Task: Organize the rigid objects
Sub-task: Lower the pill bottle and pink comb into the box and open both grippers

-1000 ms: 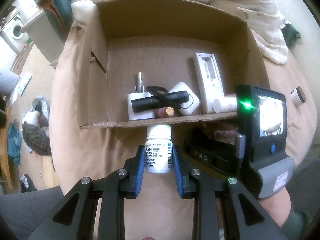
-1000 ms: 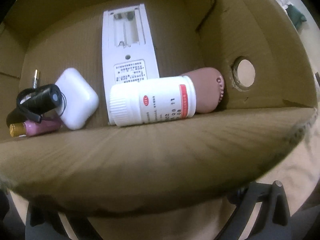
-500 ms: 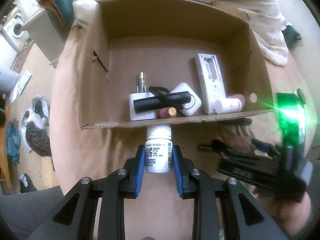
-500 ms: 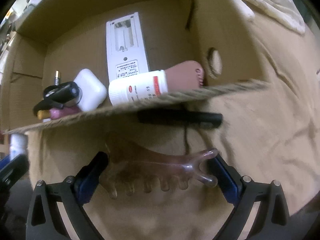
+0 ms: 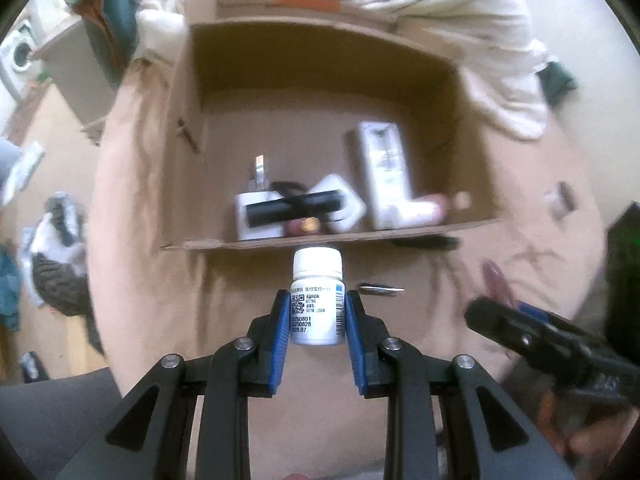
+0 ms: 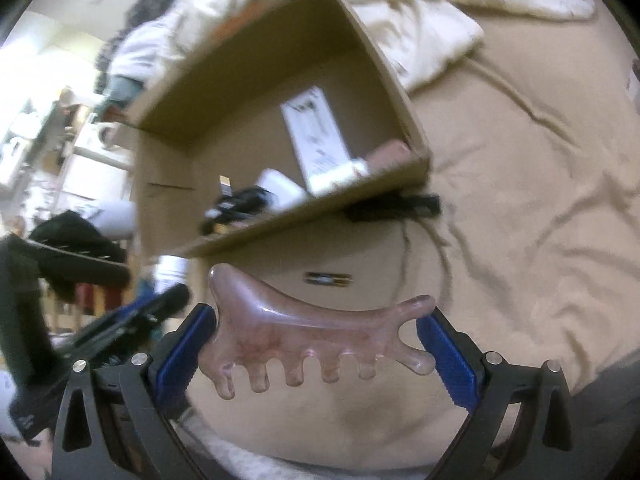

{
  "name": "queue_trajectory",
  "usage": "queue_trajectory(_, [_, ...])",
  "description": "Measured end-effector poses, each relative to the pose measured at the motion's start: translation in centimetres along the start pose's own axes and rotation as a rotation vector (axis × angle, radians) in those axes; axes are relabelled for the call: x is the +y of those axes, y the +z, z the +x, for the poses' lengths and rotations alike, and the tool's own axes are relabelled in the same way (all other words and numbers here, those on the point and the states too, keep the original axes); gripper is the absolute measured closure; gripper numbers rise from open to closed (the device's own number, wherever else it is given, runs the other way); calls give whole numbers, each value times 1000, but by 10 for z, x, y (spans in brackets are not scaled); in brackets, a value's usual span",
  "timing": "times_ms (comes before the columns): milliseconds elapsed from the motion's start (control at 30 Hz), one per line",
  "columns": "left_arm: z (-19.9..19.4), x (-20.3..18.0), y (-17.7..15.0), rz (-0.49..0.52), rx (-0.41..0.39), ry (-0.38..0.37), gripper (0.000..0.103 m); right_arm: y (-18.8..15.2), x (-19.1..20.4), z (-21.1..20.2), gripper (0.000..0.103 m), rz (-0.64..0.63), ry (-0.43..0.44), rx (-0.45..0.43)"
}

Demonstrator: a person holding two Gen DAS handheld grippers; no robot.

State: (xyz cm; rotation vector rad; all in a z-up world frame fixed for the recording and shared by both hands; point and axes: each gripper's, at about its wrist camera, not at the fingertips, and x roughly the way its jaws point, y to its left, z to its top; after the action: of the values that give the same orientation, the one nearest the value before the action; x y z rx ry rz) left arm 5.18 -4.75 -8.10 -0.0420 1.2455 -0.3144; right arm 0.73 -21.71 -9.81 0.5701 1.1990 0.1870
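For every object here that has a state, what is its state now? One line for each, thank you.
White plastic pill bottle: capped, upright, clamped in left hand-held gripper.
Pink translucent comb-shaped massage tool: held crosswise in right hand-held gripper.
Brown cardboard box: open, partly filled.
Black cylindrical flashlight: lying inside box.
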Motion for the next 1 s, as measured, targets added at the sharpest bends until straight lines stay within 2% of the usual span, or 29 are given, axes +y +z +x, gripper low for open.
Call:
queue_trajectory(100, [-19, -11, 13, 47, -51, 20, 79, 11, 10, -17, 0, -53, 29, -32])
queue_trajectory(300, [-34, -12, 48, 96, -94, 104, 79, 57, 43, -42, 0, -214, 10, -135])
queue_trajectory(400, [-27, -3, 66, 108, -74, 139, 79, 80, 49, -43, 0, -254, 12, -165])
queue_trajectory(467, [-7, -1, 77, 154, -3, 158, 79, 96, 49, -37, 0, -247, 19, -170])
queue_trajectory(633, [29, 14, 91, 137, 13, 177, 79, 110, 32, 5, 0, -245, 32, -160])
queue_trajectory(733, [46, 19, 84, 123, 26, 153, 79, 107, 19, 35, 0, -237, 5, -99])
queue_trajectory(867, [58, 10, 82, 177, 20, 166, 79, 109, 21, 54, 0, -231, 97, -18])
queue_trajectory(1000, [68, 7, 84, 193, 39, 184, 79, 107, 25, 60, 0, -284, 54, -7])
